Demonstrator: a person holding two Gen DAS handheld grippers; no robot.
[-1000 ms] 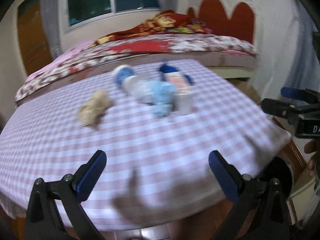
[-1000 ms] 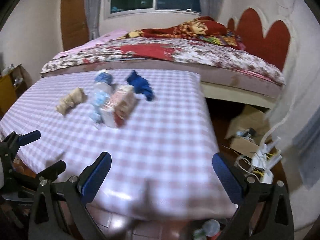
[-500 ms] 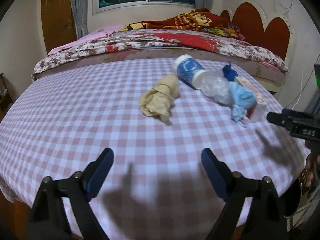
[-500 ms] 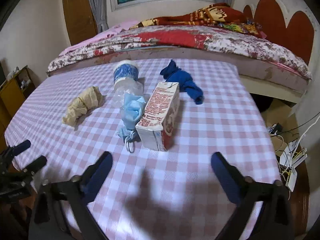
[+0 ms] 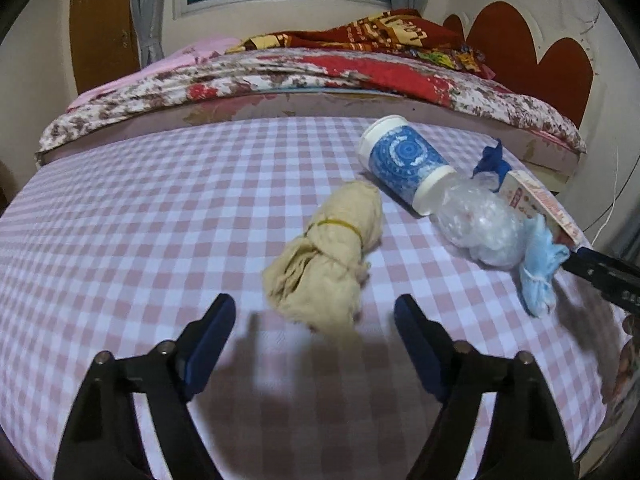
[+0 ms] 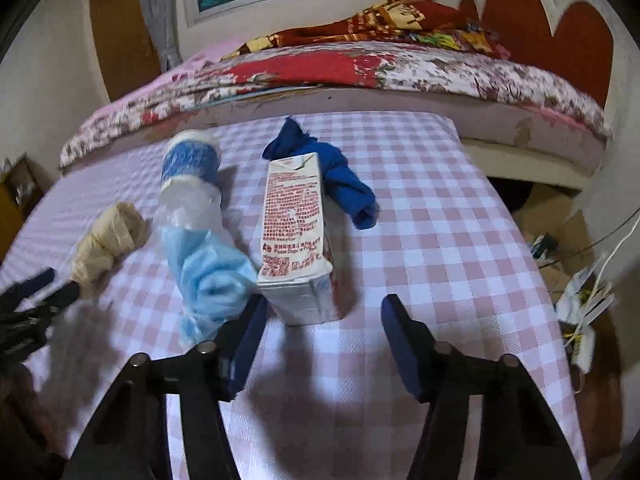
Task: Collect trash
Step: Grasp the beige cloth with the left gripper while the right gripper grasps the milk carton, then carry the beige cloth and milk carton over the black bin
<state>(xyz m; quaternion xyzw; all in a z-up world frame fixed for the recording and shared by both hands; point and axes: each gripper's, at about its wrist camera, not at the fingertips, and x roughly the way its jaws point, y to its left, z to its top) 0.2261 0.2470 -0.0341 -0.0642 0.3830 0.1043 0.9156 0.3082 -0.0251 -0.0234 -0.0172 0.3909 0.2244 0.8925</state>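
Trash lies on a pink checked table [image 5: 120, 220]. A beige cloth bundle [image 5: 324, 256] tied with a rubber band lies just ahead of my open, empty left gripper [image 5: 314, 320]. Right of it lie a blue paper cup [image 5: 404, 164], a crumpled clear plastic bag [image 5: 476, 224] and a light blue face mask [image 5: 540, 272]. In the right wrist view a red and white milk carton [image 6: 296, 232] lies just ahead of my open, empty right gripper [image 6: 320, 316], with the mask [image 6: 212, 276] by the left finger, a dark blue cloth [image 6: 340, 176] behind, and the cup [image 6: 190, 160] and bundle [image 6: 108, 240] to the left.
A bed with a floral cover [image 5: 320, 72] runs behind the table. Right of the table, on the floor, are cables and a power strip [image 6: 580, 308]. The table's right edge [image 6: 516, 240] is near the carton. The other gripper shows at each view's side [image 5: 604, 272].
Both grippers have moved forward over the table toward the trash. The bundle now sits close before the left fingers and the carton close before the right fingers. Both stay open.
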